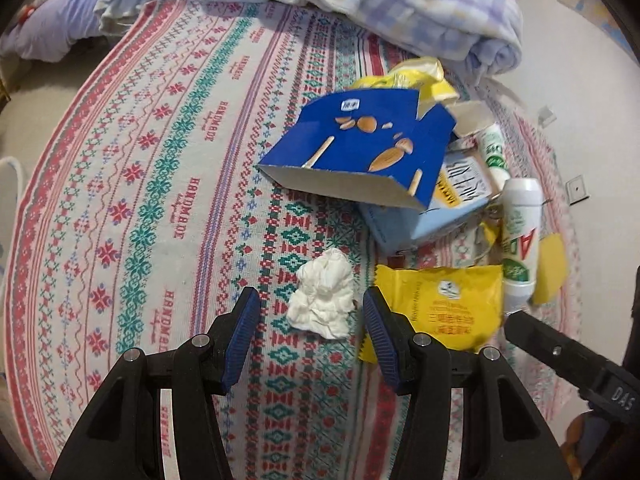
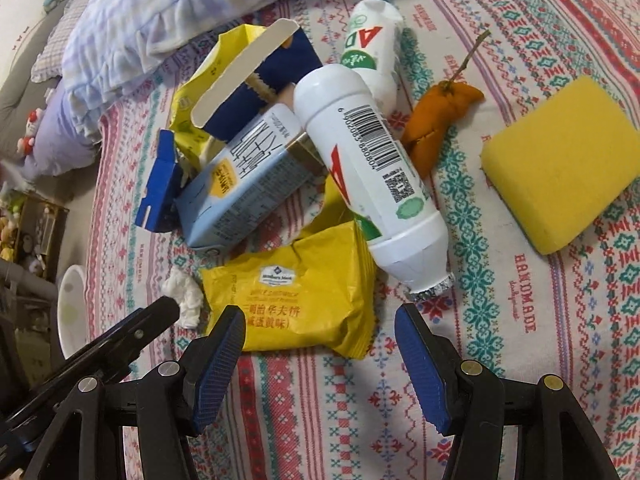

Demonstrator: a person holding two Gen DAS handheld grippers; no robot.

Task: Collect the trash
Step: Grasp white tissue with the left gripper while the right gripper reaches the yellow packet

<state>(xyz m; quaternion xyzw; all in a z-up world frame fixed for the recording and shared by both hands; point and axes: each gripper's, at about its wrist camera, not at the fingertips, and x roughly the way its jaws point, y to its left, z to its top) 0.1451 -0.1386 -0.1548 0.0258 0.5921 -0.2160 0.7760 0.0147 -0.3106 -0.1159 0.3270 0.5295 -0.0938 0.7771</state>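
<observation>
A heap of trash lies on a patterned bedspread [image 1: 160,200]. My left gripper [image 1: 312,332] points down, open, with a crumpled white tissue [image 1: 322,300] just beyond its tips and untouched. My right gripper [image 2: 320,348] is open too, and the near edge of a yellow snack wrapper [image 2: 296,292] sits just ahead of its fingertips. Behind the wrapper lie a white bottle [image 2: 376,168], a light-blue milk carton [image 2: 244,184], a torn blue box [image 1: 360,148], a second white bottle [image 2: 372,48] and an orange peel [image 2: 436,120]. The tissue [image 2: 184,296] lies left of the wrapper.
A yellow sponge [image 2: 560,160] rests on the bedspread right of the heap. A folded checked quilt [image 1: 360,0] and a pillow [image 1: 48,28] lie beyond it. A white bowl-like object [image 2: 72,308] stands off the bed's left side. The two grippers are close, side by side.
</observation>
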